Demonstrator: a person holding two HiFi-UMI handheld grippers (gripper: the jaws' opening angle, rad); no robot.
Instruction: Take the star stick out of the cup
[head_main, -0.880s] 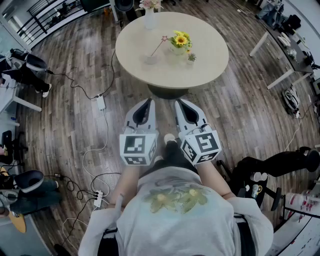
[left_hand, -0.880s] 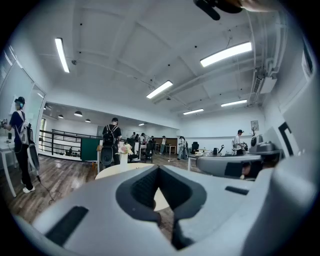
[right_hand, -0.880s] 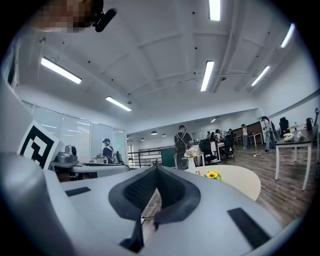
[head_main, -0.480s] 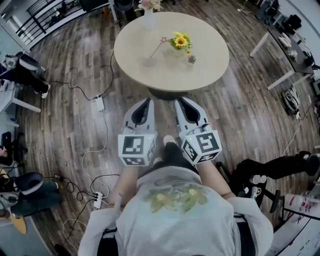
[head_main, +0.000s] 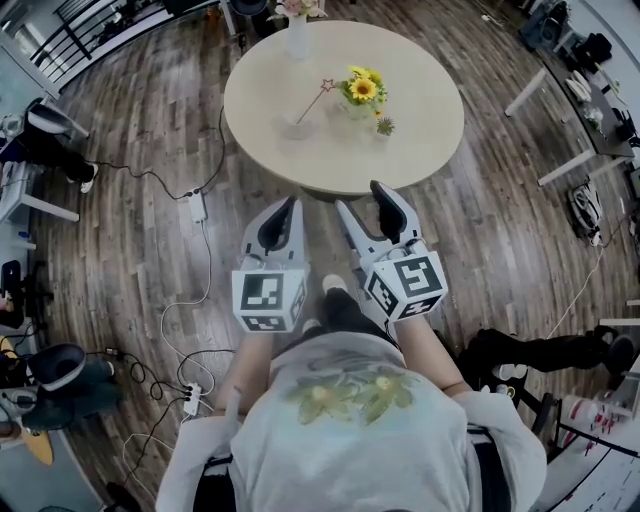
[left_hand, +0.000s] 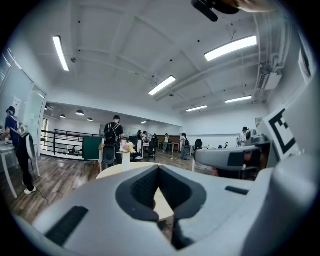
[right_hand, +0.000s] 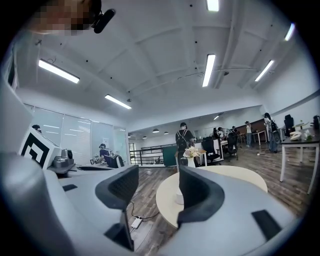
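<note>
Grey T-shirt (head_main: 350, 445) with yellow flower print; white left gripper (head_main: 288, 203) and right gripper (head_main: 365, 197), black-and-white marker cubes (head_main: 270, 297).

head cam: on person's head, steeply down, round counter (head_main: 420, 100) well ahead | left gripper (head_main: 289, 207) cam: low, near level, sights along own jaws at counter's near edge | right gripper (head_main: 360, 197) cam: same, level, from the right | shared by all three: counter, white flower vase (head_main: 297, 35); each gripper cam catches the other gripper
</note>
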